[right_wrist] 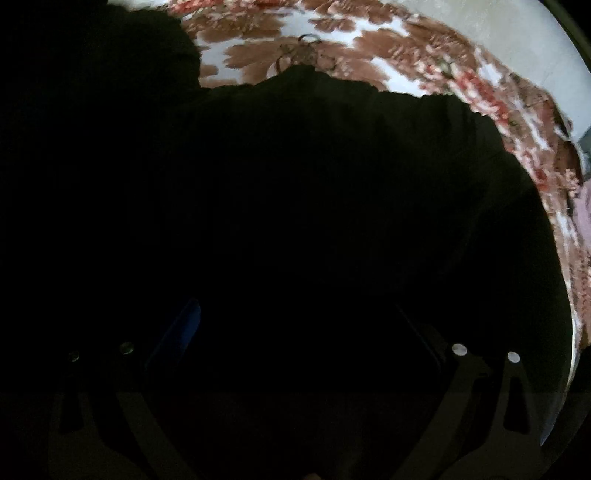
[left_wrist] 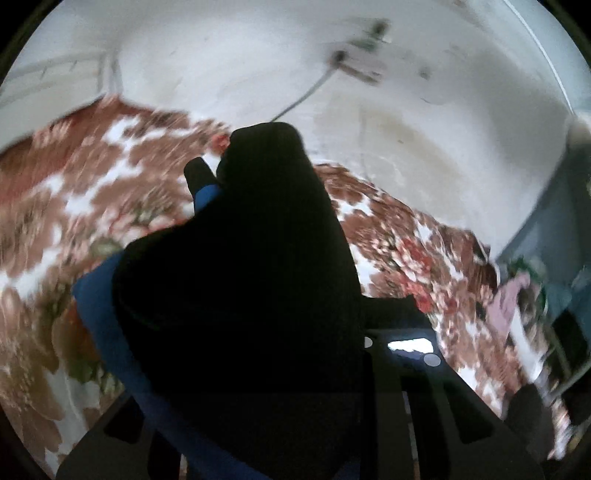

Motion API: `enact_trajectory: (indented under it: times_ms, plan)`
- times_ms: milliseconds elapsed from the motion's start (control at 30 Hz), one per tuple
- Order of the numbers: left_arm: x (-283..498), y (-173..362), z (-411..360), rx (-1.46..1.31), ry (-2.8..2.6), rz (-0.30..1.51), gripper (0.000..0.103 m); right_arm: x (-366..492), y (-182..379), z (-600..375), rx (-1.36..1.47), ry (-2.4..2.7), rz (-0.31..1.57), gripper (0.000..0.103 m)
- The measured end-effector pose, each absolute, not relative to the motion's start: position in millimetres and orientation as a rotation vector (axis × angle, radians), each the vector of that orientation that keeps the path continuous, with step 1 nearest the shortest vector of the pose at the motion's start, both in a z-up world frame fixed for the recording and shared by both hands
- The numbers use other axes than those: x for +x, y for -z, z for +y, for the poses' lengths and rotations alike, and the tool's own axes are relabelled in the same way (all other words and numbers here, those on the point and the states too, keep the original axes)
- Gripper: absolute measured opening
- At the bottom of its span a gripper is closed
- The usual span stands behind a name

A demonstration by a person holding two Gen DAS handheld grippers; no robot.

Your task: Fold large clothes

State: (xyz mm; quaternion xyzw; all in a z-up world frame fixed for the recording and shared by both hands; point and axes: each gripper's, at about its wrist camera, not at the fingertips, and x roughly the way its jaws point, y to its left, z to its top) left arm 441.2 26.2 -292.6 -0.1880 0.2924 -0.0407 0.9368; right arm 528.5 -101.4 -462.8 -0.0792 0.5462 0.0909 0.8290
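A black garment (left_wrist: 251,280) hangs bunched over my left gripper (left_wrist: 236,206) and covers most of it. A blue finger (left_wrist: 207,192) with a black tip shows at its left edge, so the gripper looks shut on the cloth, lifted above a floral bedsheet (left_wrist: 74,192). In the right wrist view the same black garment (right_wrist: 295,203) fills nearly the whole frame and lies on the floral bedsheet (right_wrist: 332,33). My right gripper (right_wrist: 295,332) is buried in darkness; only a blue finger edge (right_wrist: 184,325) and the mount screws show.
A white wall (left_wrist: 240,66) with a socket and cable (left_wrist: 354,62) stands behind the bed. A grey cabinet or frame (left_wrist: 554,206) and pink cloth (left_wrist: 506,299) lie at the right edge of the bed.
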Motion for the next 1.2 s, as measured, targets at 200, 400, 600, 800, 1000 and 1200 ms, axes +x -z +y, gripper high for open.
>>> enact_trajectory:
  times_ms: [200,400,600,800,1000,1200]
  plan:
    - [447.4,252.1,-39.7,-0.267,0.121,0.540,0.021,519.0,377.1,-208.4,-0.051,-0.186,1.024,0.098]
    - [461.7,246.4,-107.8,-0.151,0.122,0.559,0.021,527.5,411.7,-289.2,0.080,-0.128,1.190,0.098]
    - [471.8,283.5,-192.0,0.089,0.139,0.627,0.021,521.0,407.2,-346.9,0.122,-0.135,1.164,0.098]
    - [466.1,342.6,-257.1,0.323,0.162,0.703,0.021,525.4,389.1,-390.5,-0.088,-0.079,1.105,0.098]
    - [435.3,410.1,-318.7,0.742,0.174,0.640,0.021,548.6,356.7,-435.9,0.313,-0.319,1.142,0.098]
    - [429.7,411.9,-327.0,0.778,0.191,0.608,0.021,585.3,365.8,-408.1,0.600,-0.635,1.305,0.098]
